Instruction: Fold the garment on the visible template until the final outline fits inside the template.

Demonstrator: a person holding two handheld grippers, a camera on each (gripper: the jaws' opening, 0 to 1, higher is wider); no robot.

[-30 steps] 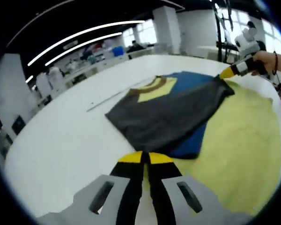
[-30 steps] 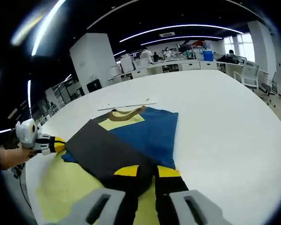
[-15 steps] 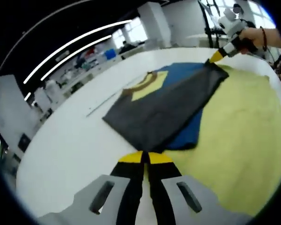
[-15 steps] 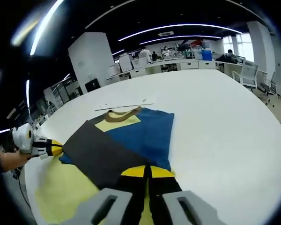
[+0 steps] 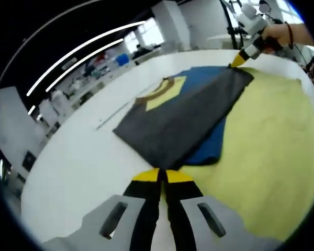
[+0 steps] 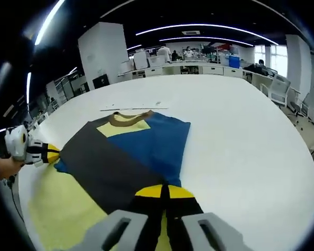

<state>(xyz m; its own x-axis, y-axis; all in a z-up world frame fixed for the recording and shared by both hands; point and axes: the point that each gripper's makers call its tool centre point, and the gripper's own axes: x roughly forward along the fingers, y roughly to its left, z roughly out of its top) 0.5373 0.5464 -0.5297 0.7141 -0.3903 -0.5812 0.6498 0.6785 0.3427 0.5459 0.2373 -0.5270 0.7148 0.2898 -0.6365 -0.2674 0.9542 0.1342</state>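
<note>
A garment with blue, dark grey and yellow panels and a brown collar lies on a pale yellow template on a white table. A dark grey layer is folded across the blue part. My left gripper is shut at one corner of that grey layer. From the right gripper view the same gripper sits at the layer's left corner. My right gripper is shut at the opposite corner, and in the left gripper view the right gripper touches the far corner. The template spreads past the garment on one side.
The white table stretches wide beyond the garment. A thin strip lies on it just past the collar. A person's hand holds the right gripper. Desks, chairs and people stand far behind the table.
Both grippers have shifted a little with the corners of the grey layer. The cloth that bunched at the right jaws now lies flatter and stretched across the blue.
</note>
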